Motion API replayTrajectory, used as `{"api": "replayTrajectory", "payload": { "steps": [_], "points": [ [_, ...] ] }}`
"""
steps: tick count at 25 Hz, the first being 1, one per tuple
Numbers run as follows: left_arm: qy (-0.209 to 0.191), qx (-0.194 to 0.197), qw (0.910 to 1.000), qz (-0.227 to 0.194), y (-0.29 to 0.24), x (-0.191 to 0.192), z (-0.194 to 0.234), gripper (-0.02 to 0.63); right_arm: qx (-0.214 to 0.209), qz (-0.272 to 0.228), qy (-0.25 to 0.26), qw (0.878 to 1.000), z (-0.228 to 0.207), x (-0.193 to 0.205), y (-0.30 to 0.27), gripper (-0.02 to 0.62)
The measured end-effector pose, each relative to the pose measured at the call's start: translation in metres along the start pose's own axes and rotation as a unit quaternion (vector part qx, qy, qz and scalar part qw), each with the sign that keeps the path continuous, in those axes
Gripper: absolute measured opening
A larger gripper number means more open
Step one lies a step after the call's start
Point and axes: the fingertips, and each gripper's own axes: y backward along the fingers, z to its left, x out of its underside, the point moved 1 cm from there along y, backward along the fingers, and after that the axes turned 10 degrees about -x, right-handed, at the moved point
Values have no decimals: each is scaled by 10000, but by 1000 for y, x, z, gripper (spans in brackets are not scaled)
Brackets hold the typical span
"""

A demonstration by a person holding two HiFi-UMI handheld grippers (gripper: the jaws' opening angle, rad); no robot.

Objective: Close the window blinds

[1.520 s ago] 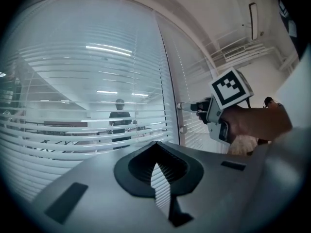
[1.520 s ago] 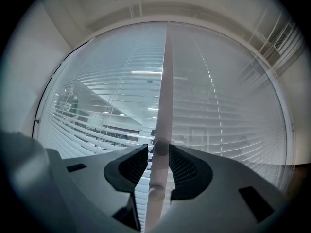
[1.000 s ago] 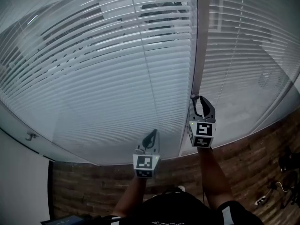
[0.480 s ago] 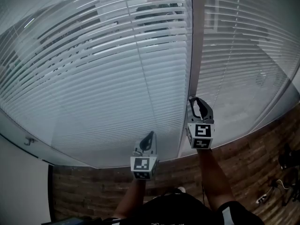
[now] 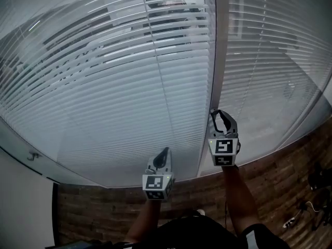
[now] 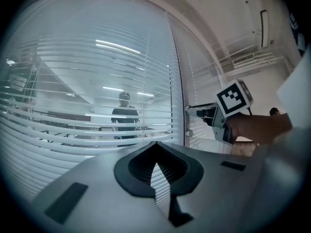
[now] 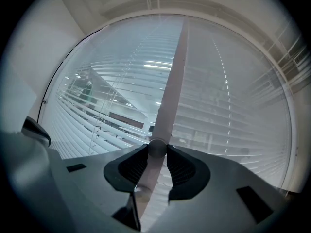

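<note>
The blinds [image 5: 129, 87] are filling nearly the whole head view as two panels, a wide left one and a narrower right one [image 5: 270, 61], and a pale upright frame post [image 5: 218, 56] is standing between them; the slats of the left panel are lying partly tilted in its upper part, so that a person [image 6: 124, 111] is showing through the gaps in the left gripper view. Below the bottom rail a brick wall [image 5: 104, 206] is running across; a white wall [image 5: 21, 206] is bounding the left side; to the right, dark things on the floor [image 5: 316, 183] are too small to make out. The room between the person and the glass is lying open around both arms.

The right gripper [image 5: 218, 112] is reaching level up to the foot of the frame post; in the right gripper view a pale rod [image 7: 146, 178] is running upright between its jaws, and the jaws are standing fairly wide, with the pads lying against the rod on both sides. The left gripper [image 5: 165, 150] is hanging lower and to the left, just before the left panel's bottom slats and apart from them; its jaw tips are meeting, with nothing between them. The two grippers are staying well apart from each other.
</note>
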Motion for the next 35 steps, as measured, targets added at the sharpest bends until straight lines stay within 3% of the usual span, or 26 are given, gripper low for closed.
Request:
{"api": "replayTrajectory", "payload": {
  "steps": [4, 7, 11, 15, 19, 23, 30, 35],
  "points": [
    [-6, -74, 9999, -97, 2, 2, 5, -5, 43, 343, 182, 9992, 1, -6, 3, 126],
    [119, -175, 9996, -164, 5, -9, 7, -5, -114, 337, 434, 9984, 1, -1, -1, 126],
    [123, -199, 9995, -196, 7, -18, 8, -5, -188, 523, 1267, 9904, 2, -3, -2, 126],
    [20, -106, 9999, -128, 7, -17, 5, -5, -191, 733, 2196, 9726, 6, -3, -2, 126],
    [27, -21, 9998, -175, 7, -11, 1, -5, -209, 928, 3054, 9475, 7, 2, -3, 126],
    [15, -57, 9999, -161, 8, -12, 1, -5, -331, 1084, 3530, 9287, 7, 3, -5, 126],
    [-4, -17, 9999, -147, 12, -16, 1, -5, -243, 1484, 5006, 8525, 10, 7, -6, 126],
    [29, -8, 9998, -217, 17, -20, -2, -5, -118, 1671, 5592, 8119, 11, 7, -6, 126]
  ]
}}
